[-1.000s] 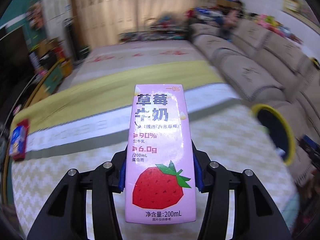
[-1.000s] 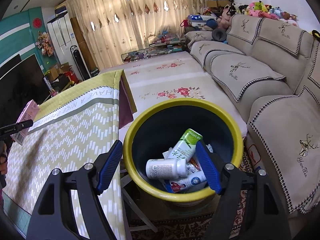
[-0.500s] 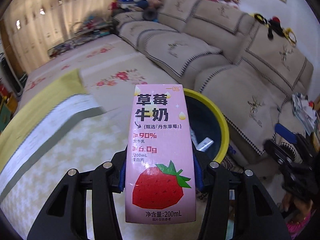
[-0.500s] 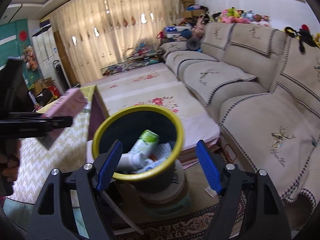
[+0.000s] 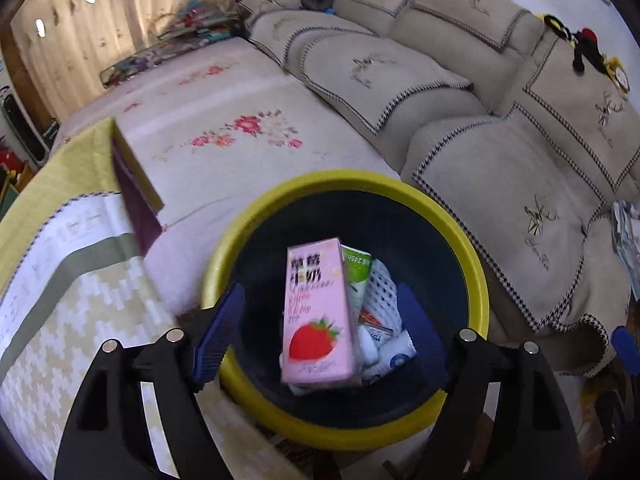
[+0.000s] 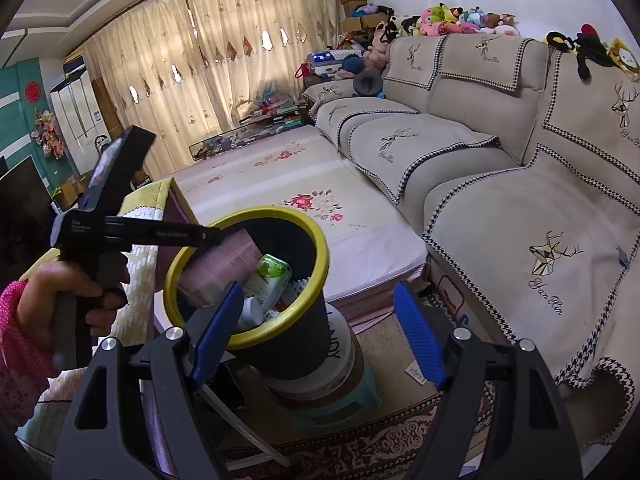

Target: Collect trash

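Note:
A pink strawberry milk carton (image 5: 318, 316) is inside the yellow-rimmed dark bin (image 5: 280, 208), free of my fingers, over a green carton (image 5: 356, 264) and other trash. My left gripper (image 5: 320, 328) is open above the bin's mouth. In the right wrist view the bin (image 6: 276, 212) stands on a stool, with the pink carton (image 6: 218, 268) at its left inside wall and the left gripper's finger (image 6: 160, 234) over the rim. My right gripper (image 6: 314, 332) is open and empty, to the right of the bin.
A table with a yellow-green patterned cloth (image 5: 68, 280) lies left of the bin. A beige sofa (image 6: 500, 184) runs along the right. A low floral-covered platform (image 6: 296, 184) sits behind the bin. A patterned rug (image 6: 380, 444) covers the floor.
My left gripper swung from the table to over the bin, opened and let go of the pink carton, which now drops into the bin. My right gripper backed away to the right.

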A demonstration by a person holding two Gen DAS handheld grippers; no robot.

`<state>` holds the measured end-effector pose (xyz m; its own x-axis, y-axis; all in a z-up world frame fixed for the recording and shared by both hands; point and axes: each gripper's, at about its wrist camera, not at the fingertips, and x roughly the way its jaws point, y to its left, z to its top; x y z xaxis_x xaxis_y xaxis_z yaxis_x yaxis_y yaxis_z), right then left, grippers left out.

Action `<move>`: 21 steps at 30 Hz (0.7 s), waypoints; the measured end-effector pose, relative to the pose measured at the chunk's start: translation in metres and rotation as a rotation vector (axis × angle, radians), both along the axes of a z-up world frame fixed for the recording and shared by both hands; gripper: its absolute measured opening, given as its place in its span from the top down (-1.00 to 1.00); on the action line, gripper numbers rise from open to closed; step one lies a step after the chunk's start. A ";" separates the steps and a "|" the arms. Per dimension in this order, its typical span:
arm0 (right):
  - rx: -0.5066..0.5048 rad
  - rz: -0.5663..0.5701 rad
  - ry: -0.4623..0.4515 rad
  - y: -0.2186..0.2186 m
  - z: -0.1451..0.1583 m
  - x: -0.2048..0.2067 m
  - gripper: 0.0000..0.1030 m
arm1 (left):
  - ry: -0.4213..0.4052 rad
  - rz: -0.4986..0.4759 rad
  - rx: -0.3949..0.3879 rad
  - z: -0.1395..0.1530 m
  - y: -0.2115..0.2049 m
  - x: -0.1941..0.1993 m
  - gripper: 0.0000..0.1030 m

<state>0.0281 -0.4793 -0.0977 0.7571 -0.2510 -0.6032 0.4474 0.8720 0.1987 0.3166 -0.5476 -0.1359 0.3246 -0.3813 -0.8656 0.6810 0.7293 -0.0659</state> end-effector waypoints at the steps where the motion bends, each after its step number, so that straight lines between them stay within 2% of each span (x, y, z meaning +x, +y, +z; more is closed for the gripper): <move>1: 0.003 0.011 0.000 0.002 0.000 0.002 -0.42 | -0.012 0.002 -0.010 0.007 0.010 -0.004 -0.54; 2: 0.004 0.016 -0.001 0.005 0.000 0.003 -0.42 | -0.027 0.008 -0.021 0.013 0.026 -0.006 -0.57; 4: 0.001 0.037 -0.004 0.014 0.001 0.005 -0.42 | -0.103 0.029 -0.064 0.037 0.057 -0.024 -0.76; 6: -0.007 0.067 -0.005 0.027 0.005 0.009 -0.43 | -0.179 0.043 -0.097 0.058 0.091 -0.043 -0.88; 9: -0.026 0.119 -0.010 0.052 0.011 0.014 -0.50 | -0.293 0.098 -0.140 0.089 0.154 -0.079 -0.91; 14: -0.070 0.200 -0.035 0.096 0.028 0.016 -0.62 | -0.364 0.215 -0.176 0.112 0.259 -0.125 -0.91; 21: -0.133 0.306 -0.073 0.158 0.057 0.007 -0.85 | -0.426 0.422 -0.169 0.116 0.390 -0.179 -0.91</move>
<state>0.0352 -0.3214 -0.0407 0.8494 -0.0781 -0.5220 0.1496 0.9840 0.0963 0.1378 -0.1574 -0.0203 0.7810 -0.2655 -0.5653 0.3282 0.9446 0.0099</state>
